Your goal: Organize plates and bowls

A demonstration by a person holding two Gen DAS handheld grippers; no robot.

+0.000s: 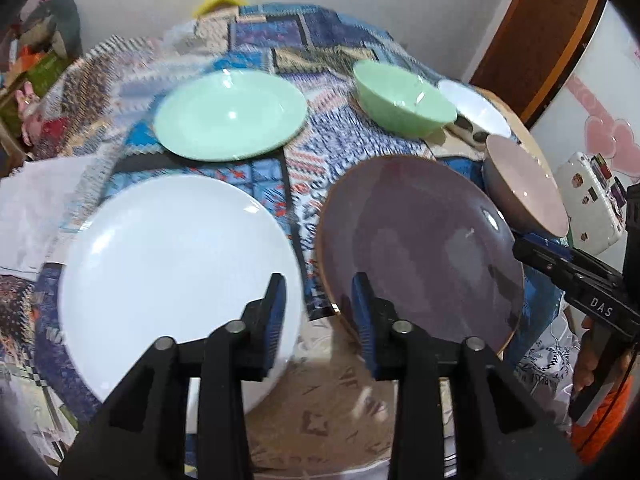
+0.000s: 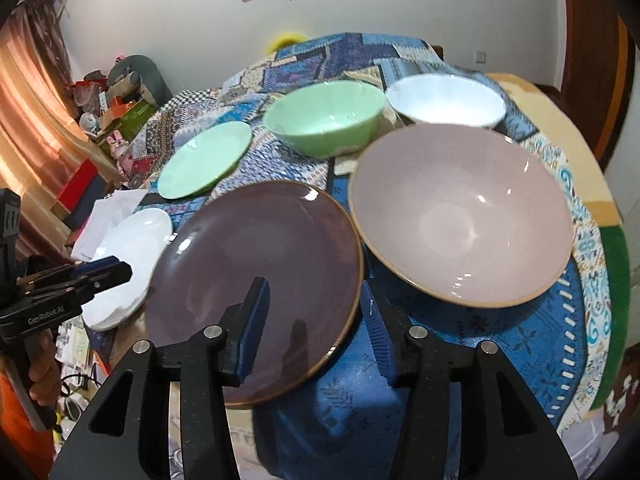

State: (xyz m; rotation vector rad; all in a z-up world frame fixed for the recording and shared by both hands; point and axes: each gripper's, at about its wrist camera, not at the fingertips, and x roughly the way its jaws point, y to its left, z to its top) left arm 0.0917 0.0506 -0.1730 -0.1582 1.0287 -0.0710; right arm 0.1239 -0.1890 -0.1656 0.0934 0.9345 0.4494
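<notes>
Both grippers are hovering with parted, empty jaws over a patchwork-covered table. The left gripper (image 1: 319, 294) is hanging above the gap between the white plate (image 1: 176, 256) and the purple plate (image 1: 420, 248); the right gripper (image 2: 316, 300) is straddling the purple plate's near rim, without touching it, and looks the nearer to it. The pink bowl (image 2: 464, 216) is sitting just ahead to its right, the green plate (image 2: 204, 160), green bowl (image 2: 320, 120) and white bowl (image 2: 444, 100) farther ahead.
</notes>
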